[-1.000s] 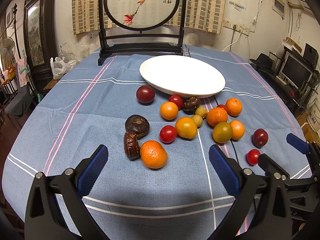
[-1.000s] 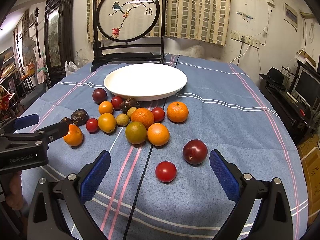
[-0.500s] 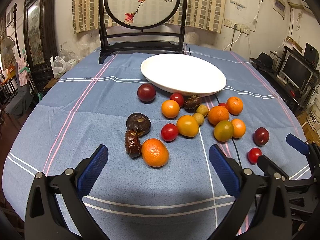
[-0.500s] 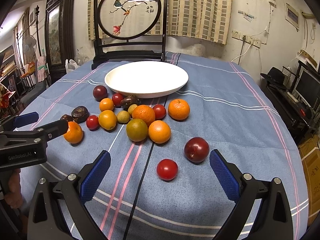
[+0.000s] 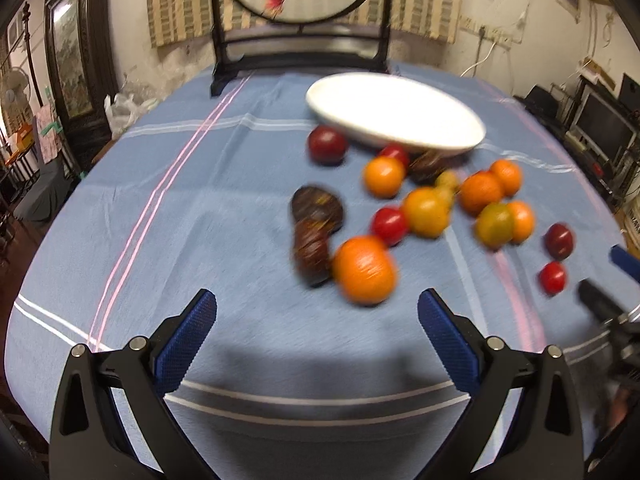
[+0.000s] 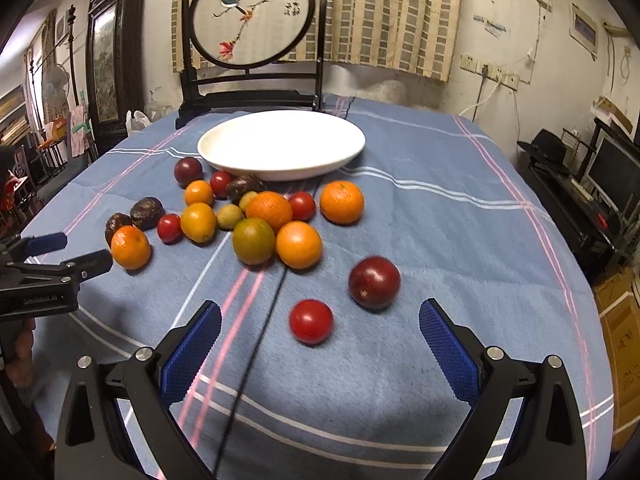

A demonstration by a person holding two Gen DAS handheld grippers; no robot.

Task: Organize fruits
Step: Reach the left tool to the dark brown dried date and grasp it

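Observation:
Several fruits lie loose on a blue cloth in front of an empty white plate (image 6: 280,148). In the left wrist view, my left gripper (image 5: 316,320) is open and empty, just short of an orange (image 5: 364,270) and two dark brown fruits (image 5: 312,254). The view is blurred. In the right wrist view, my right gripper (image 6: 320,340) is open and empty, close to a red tomato (image 6: 311,321) and a dark red plum (image 6: 374,282). The left gripper also shows in the right wrist view (image 6: 60,254), beside the nearest orange (image 6: 130,247).
A round framed bird screen on a black stand (image 6: 250,20) stands behind the plate. The plate also shows in the left wrist view (image 5: 396,110). The table edge drops off at right toward dark furniture and a monitor (image 6: 612,176).
Both grippers have moved forward toward the fruit. The left view has turned and is blurred with motion. Both stay open and no fruit has moved.

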